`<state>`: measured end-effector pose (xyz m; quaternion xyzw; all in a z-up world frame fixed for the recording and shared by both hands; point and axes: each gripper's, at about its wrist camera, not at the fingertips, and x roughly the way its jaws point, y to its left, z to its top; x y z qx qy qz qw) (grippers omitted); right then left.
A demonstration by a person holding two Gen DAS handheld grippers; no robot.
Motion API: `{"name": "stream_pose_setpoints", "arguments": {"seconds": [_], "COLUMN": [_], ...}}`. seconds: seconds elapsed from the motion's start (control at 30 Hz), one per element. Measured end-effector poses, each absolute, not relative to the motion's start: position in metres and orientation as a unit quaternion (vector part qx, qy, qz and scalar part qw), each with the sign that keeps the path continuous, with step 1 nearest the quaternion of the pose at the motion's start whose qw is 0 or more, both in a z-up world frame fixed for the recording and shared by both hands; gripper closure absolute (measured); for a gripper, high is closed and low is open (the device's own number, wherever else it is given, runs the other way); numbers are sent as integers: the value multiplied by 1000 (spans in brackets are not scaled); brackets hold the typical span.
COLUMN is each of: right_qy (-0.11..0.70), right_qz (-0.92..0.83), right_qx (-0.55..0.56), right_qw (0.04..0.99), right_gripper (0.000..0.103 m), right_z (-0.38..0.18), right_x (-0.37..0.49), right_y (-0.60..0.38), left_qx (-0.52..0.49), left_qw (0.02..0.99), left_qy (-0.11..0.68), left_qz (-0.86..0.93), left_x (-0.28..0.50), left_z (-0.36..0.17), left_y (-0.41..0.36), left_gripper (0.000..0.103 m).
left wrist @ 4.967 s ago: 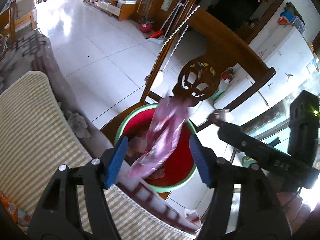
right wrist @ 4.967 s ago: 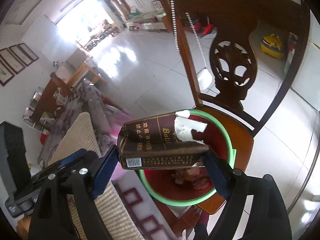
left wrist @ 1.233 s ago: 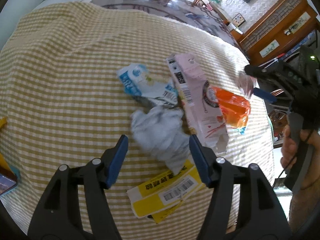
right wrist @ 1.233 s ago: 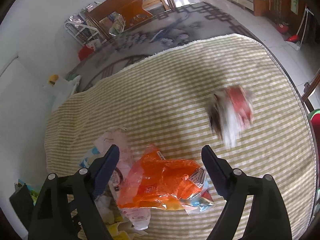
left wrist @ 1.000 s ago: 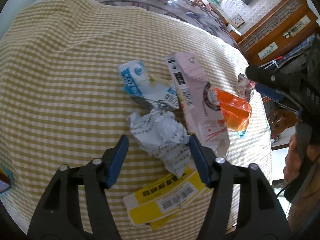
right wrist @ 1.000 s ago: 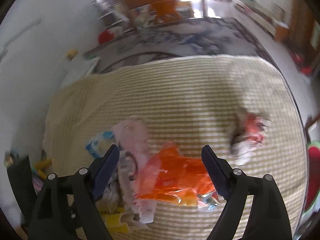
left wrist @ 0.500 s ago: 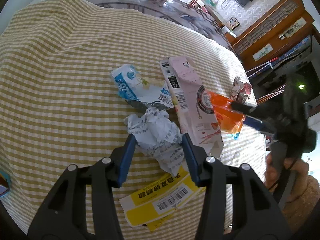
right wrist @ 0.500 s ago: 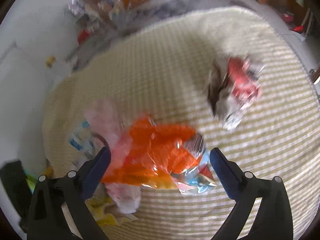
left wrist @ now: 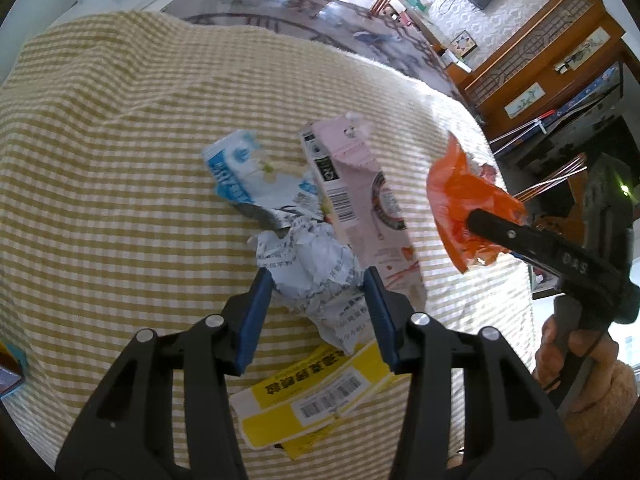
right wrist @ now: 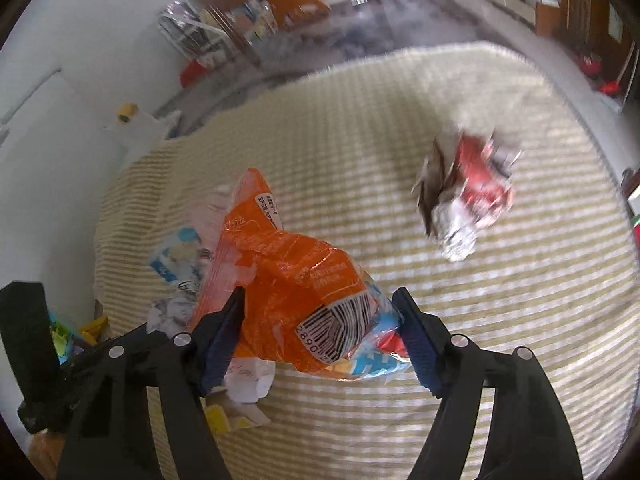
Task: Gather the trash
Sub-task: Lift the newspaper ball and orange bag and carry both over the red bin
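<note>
Both claws are working at once: left claw (left wrist: 318,294) is pinching the crumpled paper wad (left wrist: 310,268) straight ahead, right claw (right wrist: 320,336) is closing around the orange wrapper (right wrist: 288,276).

The left gripper (left wrist: 318,294) clamps a crumpled printed paper wad (left wrist: 310,266) on the checked cloth (left wrist: 100,184). Beside it lie a pink carton (left wrist: 360,196) and a yellow label (left wrist: 312,392). The right gripper (left wrist: 480,220), jaws closing, bites an orange wrapper (left wrist: 460,196).

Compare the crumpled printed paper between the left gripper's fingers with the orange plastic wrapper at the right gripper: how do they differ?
The crumpled paper is white-grey with black print, balled up; the orange wrapper is glossy, looser, with a barcode. The paper lies on the checked cloth; the wrapper looks lifted. Both sit between blue pads.
</note>
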<state>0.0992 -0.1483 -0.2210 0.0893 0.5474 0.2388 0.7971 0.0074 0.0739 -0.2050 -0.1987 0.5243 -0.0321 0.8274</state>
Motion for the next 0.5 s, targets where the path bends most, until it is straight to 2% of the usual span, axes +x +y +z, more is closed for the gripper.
{"name": "stream_pose_setpoints", "arguments": {"seconds": [0.5], "right_qy": [482], "right_qz": [192], "right_qx": [149], "right_qw": [841], "right_gripper": [31], "right_z": [-172], "right_x": [79], "right_y": [-223], "left_qx": [-155], "left_qw": [872], "left_qy": [457], "left_qz": [-78], "left_x": [30], "left_z": [-142], "left_y": [24], "left_gripper": [57]}}
